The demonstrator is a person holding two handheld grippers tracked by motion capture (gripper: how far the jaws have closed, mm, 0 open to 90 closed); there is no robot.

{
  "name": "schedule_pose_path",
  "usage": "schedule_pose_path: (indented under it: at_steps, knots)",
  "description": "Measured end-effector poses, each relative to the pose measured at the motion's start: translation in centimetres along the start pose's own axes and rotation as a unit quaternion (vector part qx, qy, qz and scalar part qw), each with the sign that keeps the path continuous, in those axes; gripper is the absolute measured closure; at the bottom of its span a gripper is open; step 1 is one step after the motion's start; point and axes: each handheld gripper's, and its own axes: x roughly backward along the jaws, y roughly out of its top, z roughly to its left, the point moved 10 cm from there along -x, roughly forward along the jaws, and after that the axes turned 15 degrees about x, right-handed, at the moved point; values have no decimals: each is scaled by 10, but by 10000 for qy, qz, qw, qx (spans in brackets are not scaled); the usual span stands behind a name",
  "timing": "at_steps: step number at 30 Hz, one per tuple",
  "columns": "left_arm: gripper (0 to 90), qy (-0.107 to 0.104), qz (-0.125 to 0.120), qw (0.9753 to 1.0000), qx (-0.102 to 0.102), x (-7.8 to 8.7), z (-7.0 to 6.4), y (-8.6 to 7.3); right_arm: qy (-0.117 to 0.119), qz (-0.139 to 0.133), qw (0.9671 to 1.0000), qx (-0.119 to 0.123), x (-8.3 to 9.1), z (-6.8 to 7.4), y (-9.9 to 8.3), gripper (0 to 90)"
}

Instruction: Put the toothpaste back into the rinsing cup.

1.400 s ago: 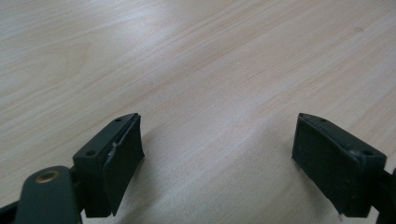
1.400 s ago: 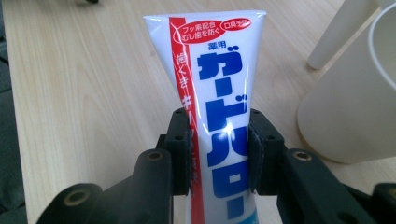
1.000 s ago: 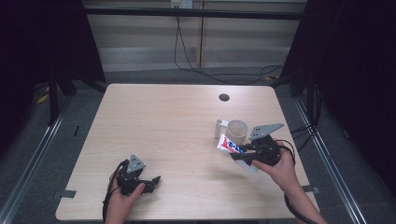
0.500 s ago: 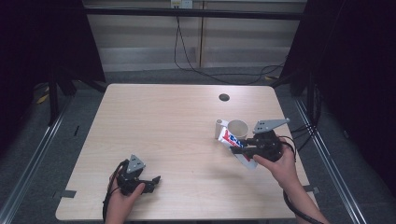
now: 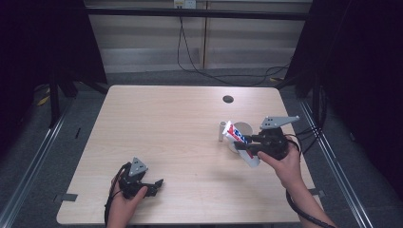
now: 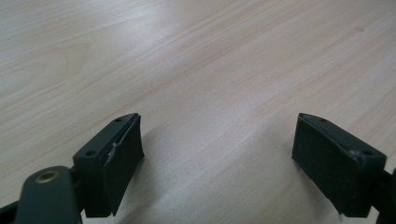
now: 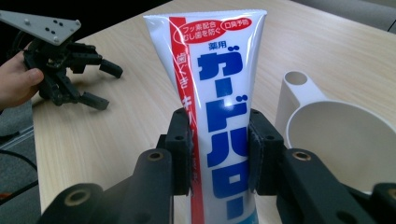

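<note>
toothpaste tube (image 7: 219, 112), white plastic with a red stripe down one side and big blue japanese lettering, pinched mid-body between the two black jaws of the right gripper (image 7: 219, 154); flat crimped end points away from that gripper's camera; in the high view the tube (image 5: 236, 135) sits off the table surface, tilted, at the right side of the light wood table (image 5: 166, 128), with the right gripper (image 5: 244, 147) and the person's right hand (image 5: 285, 166) behind it.

container: white plastic cup with a flat handle tab that has a round hole (image 7: 327, 126), just beside the tube on the tabletop; inside looks empty, only bare white wall visible, though the bottom isn't fully in shot; high view puts the cup (image 5: 242, 130) partly hidden behind the tube; whether tube and cup touch, can't tell.

writing: blue katakana reads ガードハロー down the tube; small blue 薬用 above it; red boxes near the crimp with フッ素配合, むし歯を防ぐ, 口臭予防; white text on the red stripe too small to read fully.

left gripper (image 5: 154, 185) held low at the near left of the table by the left hand (image 5: 126, 197); jaws spread wide, nothing between them, just wood grain in the left gripper view; well apart from the tube.

small dark round spot (image 5: 228, 99) near the far edge of the table.
</note>
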Motion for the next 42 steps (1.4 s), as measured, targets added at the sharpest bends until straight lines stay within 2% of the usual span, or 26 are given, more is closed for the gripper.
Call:
schedule_pose_path:
  at_steps: [12, 18, 28, 42]
  knots:
    - [160, 5, 6, 10000, -6, 0, 0, 0, -155, -141, 9997, -123, 4, -8, 11, 668]
    - [160, 4, 2, 10000, -1, 0, 0, 0, -237, -212, 9992, -259, 5, -14, 15, 674]
    - [160, 4, 3, 10000, 0, 0, 0, 0, -331, -404, 9980, -360, 5, -24, 29, 674]
    - [160, 3, 3, 10000, -1, 0, 0, 0, -678, -732, 9930, -632, 11, -46, 40, 672]
